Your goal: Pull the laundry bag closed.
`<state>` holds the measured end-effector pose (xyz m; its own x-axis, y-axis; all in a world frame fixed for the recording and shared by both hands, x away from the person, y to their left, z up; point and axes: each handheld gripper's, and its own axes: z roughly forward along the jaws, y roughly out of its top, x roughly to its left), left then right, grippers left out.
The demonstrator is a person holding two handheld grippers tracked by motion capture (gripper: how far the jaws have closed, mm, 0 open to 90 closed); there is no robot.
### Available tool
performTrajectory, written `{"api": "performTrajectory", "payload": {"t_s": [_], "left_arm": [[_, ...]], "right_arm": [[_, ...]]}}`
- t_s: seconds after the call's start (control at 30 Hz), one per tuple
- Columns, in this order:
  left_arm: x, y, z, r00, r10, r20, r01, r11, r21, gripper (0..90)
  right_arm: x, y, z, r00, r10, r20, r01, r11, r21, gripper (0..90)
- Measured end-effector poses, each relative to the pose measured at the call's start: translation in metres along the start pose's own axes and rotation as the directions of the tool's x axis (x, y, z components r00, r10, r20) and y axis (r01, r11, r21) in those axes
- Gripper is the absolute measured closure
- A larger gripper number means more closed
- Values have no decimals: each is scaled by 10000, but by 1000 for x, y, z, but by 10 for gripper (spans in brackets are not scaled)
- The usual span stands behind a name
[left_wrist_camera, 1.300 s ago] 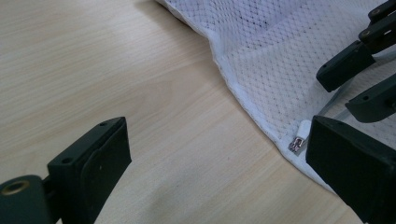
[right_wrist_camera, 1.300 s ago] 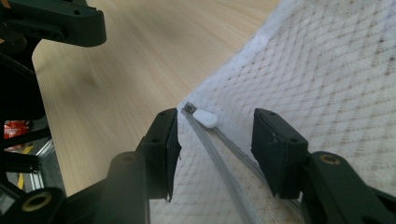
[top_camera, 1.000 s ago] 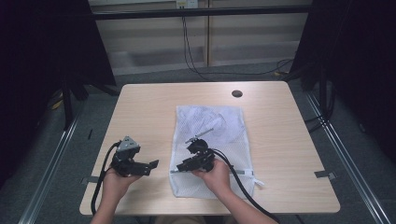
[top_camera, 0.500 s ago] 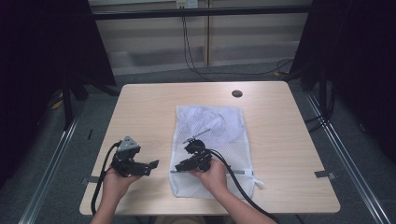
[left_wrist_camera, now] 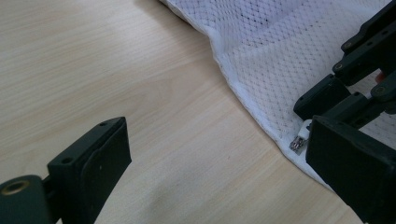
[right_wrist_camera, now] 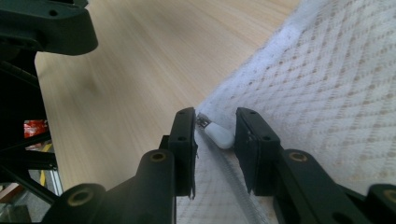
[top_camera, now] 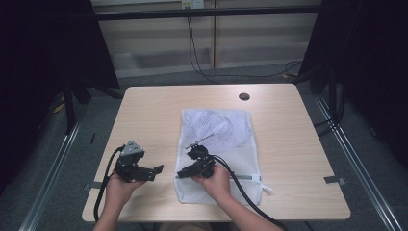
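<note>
Table point(top_camera: 144, 115): zipper pull point(right_wrist_camera: 218, 134) between right tool point(right_wrist_camera: 214, 135) jaws.

— What do the tools look like?

— Both are black. The left gripper point(top_camera: 158, 170) carries a grey three-cornered plate point(top_camera: 132, 148) on top, and a thick black cable point(top_camera: 102, 192) loops from it toward the table's near edge. The right gripper point(top_camera: 182, 173) trails a similar black cable point(top_camera: 243, 193) past the forearm.

— And up close?

— In the right gripper view the right gripper point(right_wrist_camera: 214, 142) has flat, blocky fingers point(right_wrist_camera: 184, 140) with small round screw holes, on arms with brass-coloured pivot pins point(right_wrist_camera: 158, 157). The left gripper point(left_wrist_camera: 219, 165) has the same matte black blocks.

— Sleeves?

— None visible; the forearms are bare.
</note>
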<state>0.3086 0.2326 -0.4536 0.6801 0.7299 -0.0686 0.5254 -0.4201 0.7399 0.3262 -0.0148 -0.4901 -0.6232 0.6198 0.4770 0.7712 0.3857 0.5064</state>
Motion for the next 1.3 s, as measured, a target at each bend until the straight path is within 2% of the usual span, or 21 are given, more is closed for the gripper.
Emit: {"api": "performTrajectory", "payload": {"t_s": [0.17,0.23,0.57,0.63,0.67,0.8,0.9,1.3], "left_arm": [[0,0,0,9999,-120,-8,120,9999,-106,64],[0,0,0,10000,-6,-5,6,10000,-3,64],[1,0,-1,9999,-41,-93,41,10000,-51,65],[0,0,0,9999,-126,-64,125,9999,-99,65],[0,0,0,10000,-19,-57,19,10000,-5,65],[1,0,0,10000,-28,-65,28,10000,9,65],[0,0,0,9999,-30,-99,30,10000,22,65],[-1,0,2,10000,27,-17,-27,9999,157,68]], "right_arm": [[1,0,-1,10000,3,-39,-3,10000,39,701],[1,1,-1,9999,63,-88,-63,10000,-45,711],[4,1,-2,9994,175,-294,-178,9998,-80,749],[4,1,-2,9994,203,-273,-205,9998,-57,749],[5,1,-2,9994,243,-265,-244,9997,-40,749],[5,1,0,9997,70,-228,-71,10000,-1,749],[5,1,2,9999,115,-127,-114,9999,111,753],[5,2,9,9998,116,-133,-113,9998,184,820]]}}
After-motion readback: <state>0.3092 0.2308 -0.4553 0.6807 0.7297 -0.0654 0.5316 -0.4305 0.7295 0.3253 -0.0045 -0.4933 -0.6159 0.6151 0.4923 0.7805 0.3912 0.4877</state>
